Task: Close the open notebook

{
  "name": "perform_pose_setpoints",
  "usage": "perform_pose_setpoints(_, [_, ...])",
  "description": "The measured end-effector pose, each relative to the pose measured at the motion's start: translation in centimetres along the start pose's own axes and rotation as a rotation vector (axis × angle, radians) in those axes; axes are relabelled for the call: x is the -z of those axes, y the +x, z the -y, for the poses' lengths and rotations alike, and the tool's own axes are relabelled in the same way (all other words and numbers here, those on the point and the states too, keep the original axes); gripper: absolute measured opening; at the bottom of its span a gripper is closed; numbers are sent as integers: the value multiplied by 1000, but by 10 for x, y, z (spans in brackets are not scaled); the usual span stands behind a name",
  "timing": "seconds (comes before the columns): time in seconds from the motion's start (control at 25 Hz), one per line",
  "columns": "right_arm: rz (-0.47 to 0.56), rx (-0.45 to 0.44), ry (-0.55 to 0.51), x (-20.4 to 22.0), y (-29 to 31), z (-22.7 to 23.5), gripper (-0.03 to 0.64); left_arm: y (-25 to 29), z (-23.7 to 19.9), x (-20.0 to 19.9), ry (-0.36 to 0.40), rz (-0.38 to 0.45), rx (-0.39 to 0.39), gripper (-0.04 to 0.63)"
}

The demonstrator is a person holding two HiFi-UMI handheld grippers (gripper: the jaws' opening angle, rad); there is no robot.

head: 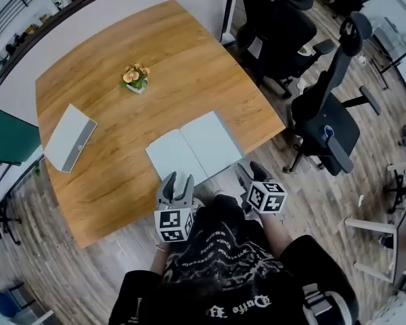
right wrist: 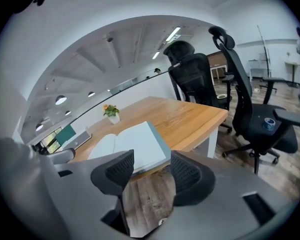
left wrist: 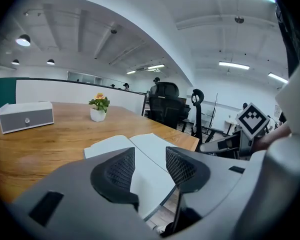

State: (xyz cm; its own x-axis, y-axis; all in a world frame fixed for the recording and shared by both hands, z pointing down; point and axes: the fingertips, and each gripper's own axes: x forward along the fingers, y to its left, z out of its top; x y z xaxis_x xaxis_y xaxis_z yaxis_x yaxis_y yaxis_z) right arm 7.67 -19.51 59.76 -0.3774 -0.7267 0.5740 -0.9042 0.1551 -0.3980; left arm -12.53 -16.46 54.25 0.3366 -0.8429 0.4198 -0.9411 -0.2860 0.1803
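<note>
The open notebook (head: 195, 149) lies with pale pages up on the wooden table (head: 122, 175), right at the near edge. In the left gripper view the notebook (left wrist: 151, 145) shows just beyond the jaws. In the right gripper view the notebook (right wrist: 134, 143) juts slightly past the table edge. My left gripper (head: 175, 180) hovers at the near edge of the left page, and its jaws stand apart without pressing on it; the left gripper (left wrist: 149, 167) is open. My right gripper (head: 247, 173) is off the table beside the right page's near corner; the right gripper (right wrist: 151, 170) is open over the floor.
A small potted plant (head: 135, 78) stands mid-table. A grey-and-white box (head: 70, 138) lies at the table's left. Black office chairs (head: 325, 117) crowd the right side, and a second chair (head: 274, 29) stands behind. A teal partition (head: 7, 139) is at far left.
</note>
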Motion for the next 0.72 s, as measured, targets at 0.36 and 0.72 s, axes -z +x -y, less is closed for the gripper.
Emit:
perform_pose_setpoints(0.36, [-85, 39, 205, 7, 38, 31, 253, 2, -3, -4, -1, 6, -42, 211])
perform_pose_setpoints(0.72, [-162, 53, 281, 8, 55, 36, 199, 3, -7, -14, -4, 0, -97, 212])
